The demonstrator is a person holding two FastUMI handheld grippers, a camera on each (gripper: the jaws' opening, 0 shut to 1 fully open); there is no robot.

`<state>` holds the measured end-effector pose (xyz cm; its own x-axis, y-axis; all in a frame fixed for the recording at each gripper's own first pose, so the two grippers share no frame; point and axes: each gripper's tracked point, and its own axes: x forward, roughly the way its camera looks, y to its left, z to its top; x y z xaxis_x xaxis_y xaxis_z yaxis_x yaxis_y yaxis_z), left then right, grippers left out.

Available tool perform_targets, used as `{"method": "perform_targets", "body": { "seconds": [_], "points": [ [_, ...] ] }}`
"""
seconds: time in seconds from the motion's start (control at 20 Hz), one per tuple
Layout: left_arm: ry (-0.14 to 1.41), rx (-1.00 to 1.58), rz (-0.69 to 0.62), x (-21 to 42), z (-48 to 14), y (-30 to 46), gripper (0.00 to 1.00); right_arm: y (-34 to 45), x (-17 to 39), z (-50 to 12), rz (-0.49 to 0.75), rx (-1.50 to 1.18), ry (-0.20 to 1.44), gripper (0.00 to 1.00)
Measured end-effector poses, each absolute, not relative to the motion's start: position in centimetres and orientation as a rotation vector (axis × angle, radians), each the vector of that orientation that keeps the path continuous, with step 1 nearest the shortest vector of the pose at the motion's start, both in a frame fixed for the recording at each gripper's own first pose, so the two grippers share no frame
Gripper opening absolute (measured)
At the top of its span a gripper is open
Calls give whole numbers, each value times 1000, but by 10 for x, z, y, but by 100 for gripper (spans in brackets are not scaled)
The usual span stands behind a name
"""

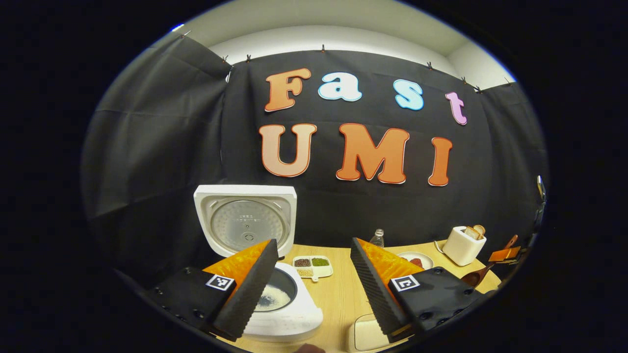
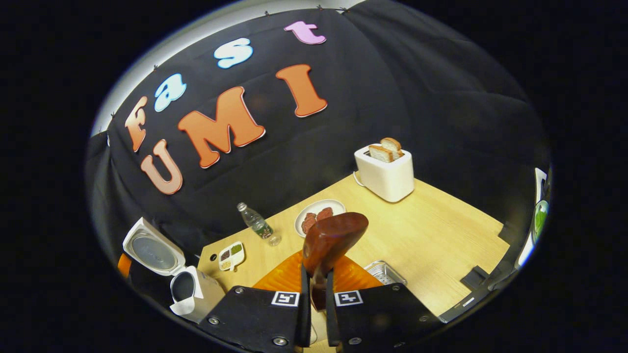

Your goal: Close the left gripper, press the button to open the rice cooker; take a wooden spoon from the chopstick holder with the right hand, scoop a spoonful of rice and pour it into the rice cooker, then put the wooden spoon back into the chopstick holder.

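Even, fairly bright light from overhead, warm on the wooden table (image 2: 431, 235). Soft sheen on the spoon bowl (image 2: 336, 235), faint shine on the rice cooker's open lid (image 1: 245, 220). Strong fisheye bending and darkening toward the edges. Centre sharp, nearest parts slightly soft.

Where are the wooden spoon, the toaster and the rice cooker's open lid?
wooden spoon (image 2: 335, 234): right gripper view, on the bowl's rounded back.
toaster (image 2: 387, 179): right gripper view, on its front wall below the bread.
rice cooker lid (image 1: 246, 221): left gripper view, on the round inner plate.
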<state>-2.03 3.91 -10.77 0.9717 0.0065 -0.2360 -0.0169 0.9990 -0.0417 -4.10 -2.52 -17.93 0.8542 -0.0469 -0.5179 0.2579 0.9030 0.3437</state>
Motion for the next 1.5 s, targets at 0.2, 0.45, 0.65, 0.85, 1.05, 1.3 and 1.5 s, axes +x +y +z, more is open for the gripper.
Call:
{"method": "perform_targets", "body": {
  "seconds": [0.2, 0.45, 0.65, 0.85, 1.05, 1.3, 1.5],
  "points": [
    [243, -25, 47, -23, -113, 65, 100, 16, -47, -189, -86, 378, 561, 12],
    [255, -17, 82, -29, -117, 88, 100, 61, -54, -219, -13, 284, 618, 12],
    [261, 4, 100, -34, -119, 104, 100, 76, -58, -244, 1, 153, 630, 12],
    [286, 3, 93, -36, -125, 113, 100, 88, -61, -262, 21, 66, 632, 12],
    [305, -2, 87, -35, -131, 119, 100, 80, -60, -269, -21, -22, 597, 12],
    [313, 21, 56, -30, -133, 117, 100, 85, -65, -293, -31, -196, 540, 12],
    [323, 31, 28, -25, -136, 114, 100, 98, -73, -306, 7, -234, 519, 12]
  ]
}}
